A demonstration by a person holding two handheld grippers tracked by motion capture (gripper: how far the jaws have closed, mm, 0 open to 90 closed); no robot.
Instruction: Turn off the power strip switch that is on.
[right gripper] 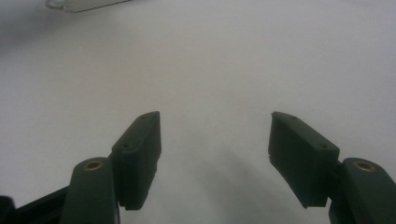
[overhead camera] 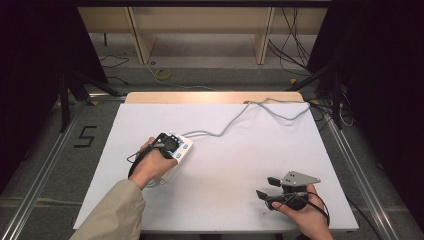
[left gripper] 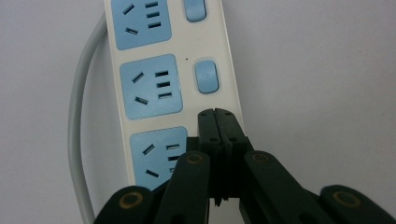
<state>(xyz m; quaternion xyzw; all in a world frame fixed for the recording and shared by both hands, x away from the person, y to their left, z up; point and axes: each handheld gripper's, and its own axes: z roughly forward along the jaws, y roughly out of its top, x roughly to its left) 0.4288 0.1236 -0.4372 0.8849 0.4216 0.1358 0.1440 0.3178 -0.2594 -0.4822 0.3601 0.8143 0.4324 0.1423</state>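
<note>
A white power strip (overhead camera: 183, 150) with blue sockets lies left of centre on the white table (overhead camera: 240, 160). My left gripper (overhead camera: 167, 145) hangs over it, held in a hand with a beige sleeve. In the left gripper view the jaws (left gripper: 217, 115) are shut with nothing between them. Their tips sit over the strip (left gripper: 187, 84), just below a blue switch (left gripper: 207, 76) and beside the lowest socket. Whether the tips touch the strip is hidden. My right gripper (overhead camera: 267, 187) rests at the front right, open and empty (right gripper: 215, 135) above the bare table.
The strip's grey cable (overhead camera: 235, 117) snakes across the table to the back right edge; it also curves along the strip's left side (left gripper: 77, 116). A wooden border (overhead camera: 210, 97) runs along the table's far edge. Dark stands and floor cables surround the table.
</note>
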